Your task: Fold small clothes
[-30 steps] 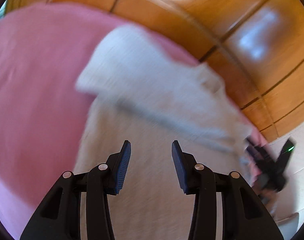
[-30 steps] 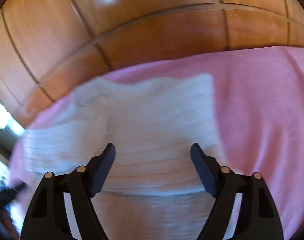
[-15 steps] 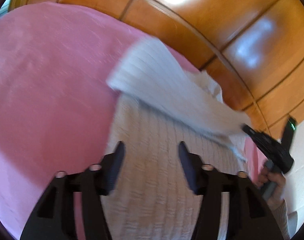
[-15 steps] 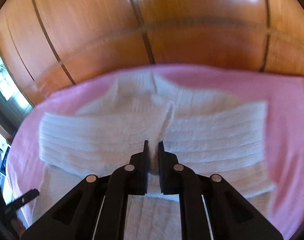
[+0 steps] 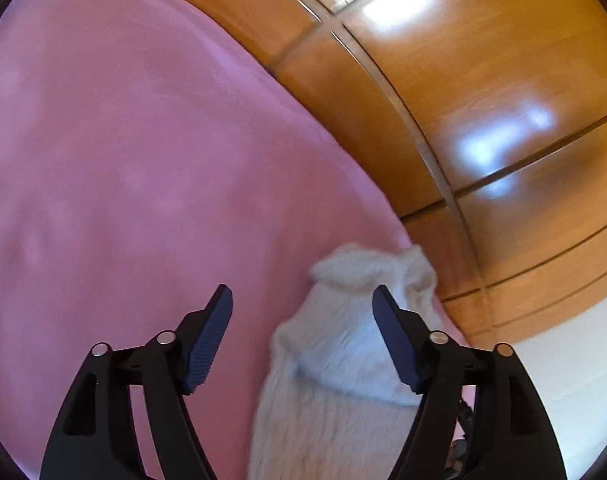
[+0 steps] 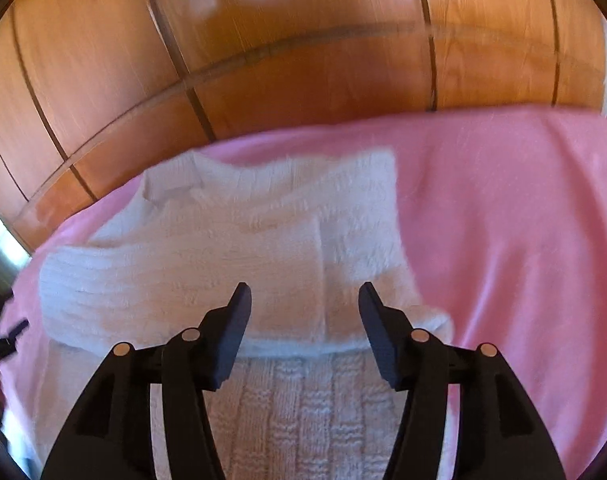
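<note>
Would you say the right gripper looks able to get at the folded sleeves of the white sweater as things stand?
Probably yes. The right gripper, whose jaws have just been opening with nothing between them, hangs right over the folded sleeves of the sweater on the pink blanket, and nothing lies in between.

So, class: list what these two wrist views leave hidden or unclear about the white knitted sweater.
- Left wrist view: white knitted sweater, hem cut off by the bottom edge; right side behind the left gripper.
- Right wrist view: hem cut off; right gripper covers part; knit blurred.
- Folded sleeves hide the chest.
</note>
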The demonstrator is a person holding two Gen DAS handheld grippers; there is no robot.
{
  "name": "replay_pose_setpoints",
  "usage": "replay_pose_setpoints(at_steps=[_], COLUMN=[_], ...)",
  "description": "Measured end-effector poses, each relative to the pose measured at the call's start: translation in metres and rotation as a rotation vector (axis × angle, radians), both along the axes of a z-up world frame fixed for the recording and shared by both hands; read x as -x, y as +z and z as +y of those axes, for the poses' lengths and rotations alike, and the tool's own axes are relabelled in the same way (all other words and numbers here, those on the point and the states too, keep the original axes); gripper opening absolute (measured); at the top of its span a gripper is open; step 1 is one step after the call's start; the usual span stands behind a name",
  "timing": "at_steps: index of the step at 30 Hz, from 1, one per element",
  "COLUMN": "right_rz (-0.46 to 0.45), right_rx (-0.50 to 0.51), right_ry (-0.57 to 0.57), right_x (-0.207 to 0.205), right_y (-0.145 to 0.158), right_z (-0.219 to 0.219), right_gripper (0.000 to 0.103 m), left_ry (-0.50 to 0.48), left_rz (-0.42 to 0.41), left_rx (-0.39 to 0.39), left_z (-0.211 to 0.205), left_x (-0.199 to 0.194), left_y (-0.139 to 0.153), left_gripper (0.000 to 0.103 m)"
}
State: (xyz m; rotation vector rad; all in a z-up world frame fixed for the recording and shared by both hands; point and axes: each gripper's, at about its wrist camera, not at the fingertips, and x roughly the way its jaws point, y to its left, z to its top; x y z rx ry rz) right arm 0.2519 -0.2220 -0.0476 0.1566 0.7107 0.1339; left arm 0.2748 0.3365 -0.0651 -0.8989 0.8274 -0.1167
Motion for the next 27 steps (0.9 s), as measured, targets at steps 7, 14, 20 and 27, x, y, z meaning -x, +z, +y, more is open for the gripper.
replay_pose_setpoints(at_steps=[7,14,20,27], right_rz=[-0.057,-0.08,-0.104,-0.095], right_rx=[0.109,0.184,0.23,0.236], right_ry=[0.172,0.247,0.293,0.291], right_x=[0.011,0.018,0.027,0.025], right_y=[0.003,-0.002,-0.004,-0.01], right_z=[0.044,0.069,0.079,0.085], right_gripper=[0.067,0.069,0.069,0.069], left_ry=[-0.141,-0.25,-0.333,-0.294], left_rz=[0.127,0.107,-0.074,0.057], left_rx=[0.195,0.154,-0.115,-0.071], left_z=[-0.005,-0.033,-0.069,-0.037], left_x=[-0.084,-0.12,-0.108,-0.107], left_y=[-0.043,-0.04,0.025,0.012], left_gripper=[0.072,0.013,0.0,0.038])
